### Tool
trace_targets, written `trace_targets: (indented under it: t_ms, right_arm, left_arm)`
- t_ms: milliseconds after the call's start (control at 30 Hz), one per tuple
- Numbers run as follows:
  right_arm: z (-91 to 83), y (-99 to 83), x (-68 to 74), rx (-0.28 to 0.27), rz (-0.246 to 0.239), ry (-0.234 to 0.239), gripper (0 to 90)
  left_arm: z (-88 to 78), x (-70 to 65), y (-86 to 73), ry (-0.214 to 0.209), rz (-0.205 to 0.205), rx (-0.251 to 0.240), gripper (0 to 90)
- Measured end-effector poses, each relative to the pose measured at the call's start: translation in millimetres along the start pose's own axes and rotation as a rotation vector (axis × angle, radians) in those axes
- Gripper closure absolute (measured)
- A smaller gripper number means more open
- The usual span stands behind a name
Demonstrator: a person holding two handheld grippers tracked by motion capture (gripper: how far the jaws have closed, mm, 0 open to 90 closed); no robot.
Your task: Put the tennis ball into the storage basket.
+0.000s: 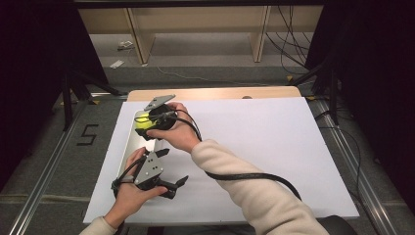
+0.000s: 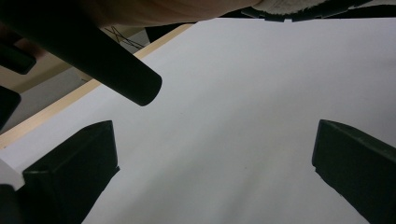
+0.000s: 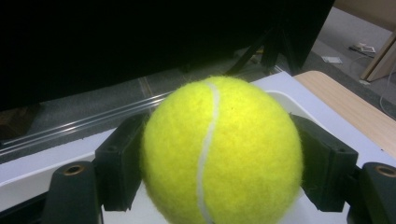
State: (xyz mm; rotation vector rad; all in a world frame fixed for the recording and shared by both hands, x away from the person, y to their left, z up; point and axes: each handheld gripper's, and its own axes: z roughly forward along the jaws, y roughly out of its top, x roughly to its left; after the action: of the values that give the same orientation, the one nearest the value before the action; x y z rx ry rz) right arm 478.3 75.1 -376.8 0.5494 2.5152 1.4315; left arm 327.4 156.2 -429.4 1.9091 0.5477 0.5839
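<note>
Your right gripper [image 1: 147, 122] has its fingers [image 3: 327, 163] clenched on a tennis ball [image 3: 222, 151], one pressing each side, so the ball sits squarely between them. Just beyond and below those fingers lies a white tray [image 1: 128, 142] at the left part of the white sheet [image 1: 254, 147] that covers the desk [image 1: 215, 93]; the ball is above the tray's far end. Your right forearm in its cream sleeve [image 1: 244, 188] crosses from the lower right toward the tray, with the black cable [image 1: 244, 176] looping beside it. Your left gripper [image 1: 169, 169] is nearer you, just beside the tray's near end, its fingers [image 2: 70, 177] spread wide and released, with bare white sheet between them.
</note>
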Motion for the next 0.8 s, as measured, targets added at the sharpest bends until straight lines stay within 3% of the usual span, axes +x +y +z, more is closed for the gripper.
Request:
trace_targets:
  t_ms: [800]
  right_arm:
    - [12.6, 2.8, 2.3, 0.026, -0.004, 0.028, 26.8]
  left_arm:
    - [-0.7, 0.2, -0.5, 0.002, -0.004, 0.0, 0.0]
